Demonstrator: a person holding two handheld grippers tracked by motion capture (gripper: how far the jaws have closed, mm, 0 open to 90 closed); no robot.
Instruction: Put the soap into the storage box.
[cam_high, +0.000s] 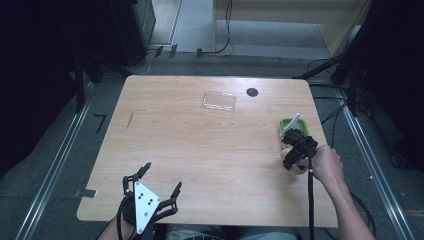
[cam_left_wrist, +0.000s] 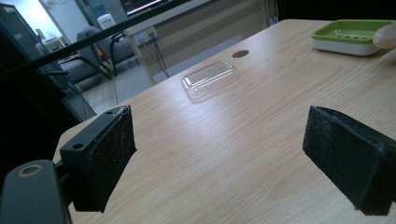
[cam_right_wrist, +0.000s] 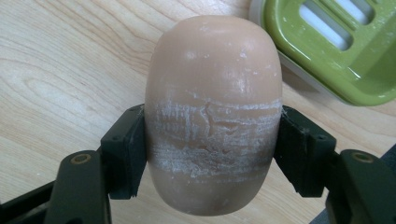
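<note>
Soap (cam_right_wrist: 212, 116) sat clamped across its middle in the right tool (cam_right_wrist: 212, 149), pads (cam_right_wrist: 128, 154) pressed on both flanks, whitish scuff band where they bit. It was held just above the desk (cam_high: 200, 150), right beside the green dish (cam_right_wrist: 327, 51), not in it; in the right gripper view the dish's slotted tray lay up and to the right of the bar's far end. In the high view the right tool (cam_high: 295, 157) was at the desk's right edge, the dish (cam_high: 286, 123) just beyond it and partly hidden by the tool's grey plate. Judged step: carry, soap gripped and being brought to the dish. Next move would call for shifting the bar over the tray, lowering until it seats on the slots, then opening the jaws; soap looked slick and rounded, so a tilt could let it squirt out. Right hand (cam_high: 327, 167) came in from bottom right, forearm angled toward the dish, cable trailing back along it. Left tool (cam_high: 150, 192) rested low at the near left edge, jaws wide apart, nothing between them, pointing across the desk. Clear lid (cam_high: 219, 101) lay upside up near the far edge, well apart from the dish, a dark hole (cam_high: 252, 92) just beside it.
</note>
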